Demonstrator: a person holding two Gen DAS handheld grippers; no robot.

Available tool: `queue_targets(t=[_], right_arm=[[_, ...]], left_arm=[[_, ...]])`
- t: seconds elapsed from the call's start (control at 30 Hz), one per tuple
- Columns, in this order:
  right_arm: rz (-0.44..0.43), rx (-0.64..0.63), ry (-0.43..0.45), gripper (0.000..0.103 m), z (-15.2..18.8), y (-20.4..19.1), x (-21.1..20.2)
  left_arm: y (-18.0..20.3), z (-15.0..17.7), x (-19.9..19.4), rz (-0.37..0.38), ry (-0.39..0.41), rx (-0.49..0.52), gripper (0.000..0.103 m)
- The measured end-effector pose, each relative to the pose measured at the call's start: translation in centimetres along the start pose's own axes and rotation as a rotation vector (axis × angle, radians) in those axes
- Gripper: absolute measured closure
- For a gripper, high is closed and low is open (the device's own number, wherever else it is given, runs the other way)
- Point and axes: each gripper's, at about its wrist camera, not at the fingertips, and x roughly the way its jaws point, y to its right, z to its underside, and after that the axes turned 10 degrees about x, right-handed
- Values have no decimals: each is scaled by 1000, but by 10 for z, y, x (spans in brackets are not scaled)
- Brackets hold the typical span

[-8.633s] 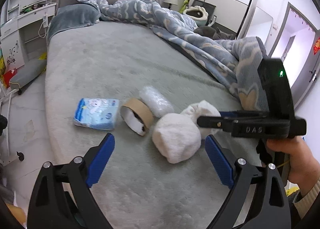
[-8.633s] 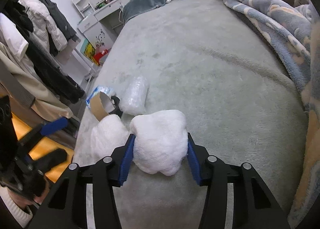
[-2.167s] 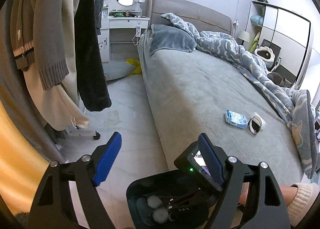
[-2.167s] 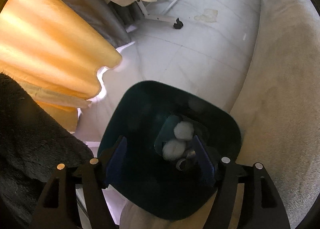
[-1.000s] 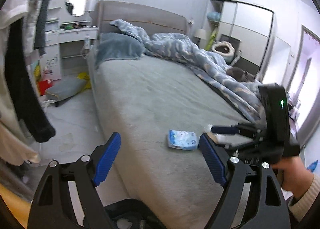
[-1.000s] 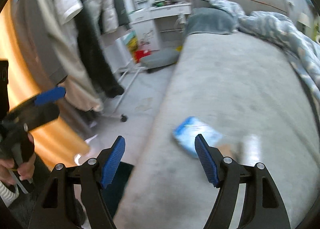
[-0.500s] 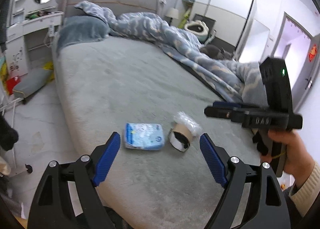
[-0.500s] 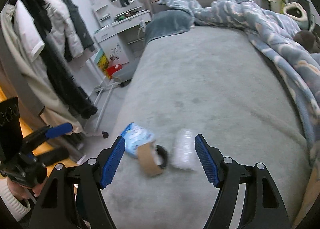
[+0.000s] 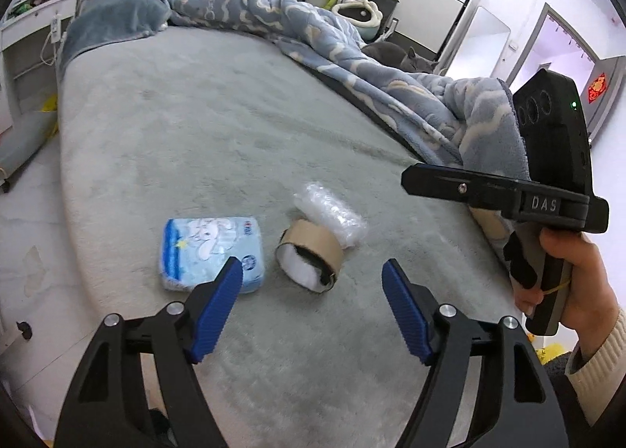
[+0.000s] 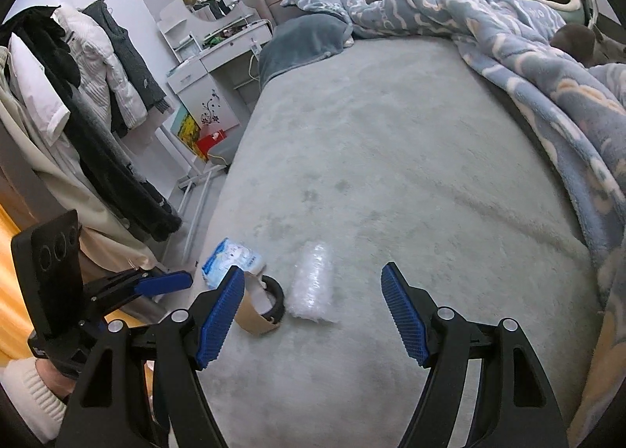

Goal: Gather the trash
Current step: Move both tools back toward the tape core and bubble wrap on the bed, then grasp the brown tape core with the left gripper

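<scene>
Both claws hang empty over the grey bed: left claw, jaws just narrowing, near the brown cardboard tape roll; right claw spread above the crumpled clear plastic wrap.

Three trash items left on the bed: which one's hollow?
The cardboard tape roll, an open brown ring lying between the blue tissue pack and the clear plastic wad.

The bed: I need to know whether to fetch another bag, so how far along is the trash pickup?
Nothing here shows trash already collected. Both the left gripper and right gripper are open and empty; the left's jaws have just been closing. Left on the bed: blue tissue pack, cardboard tape roll, crumpled clear plastic.
</scene>
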Motion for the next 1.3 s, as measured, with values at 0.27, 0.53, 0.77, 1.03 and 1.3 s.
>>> queue_targets(t=[0.27, 0.53, 0.77, 1.03, 1.3], right_arm=[[4, 25, -6, 30, -2, 5, 3], [-10, 36, -7, 30, -6, 2, 8], [0, 47, -17, 30, -8, 2, 14], [15, 49, -34, 30, -8, 4, 24], [27, 47, -42, 30, -7, 3, 29]], left_arm=[[-2, -2, 20, 1, -42, -5, 27], [-4, -6, 27, 28, -41, -9, 29], [-1, -7, 38, 29, -71, -4, 45], [-5, -5, 44, 52, -103, -40, 56], [-6, -6, 36, 50, -123, -51, 56]])
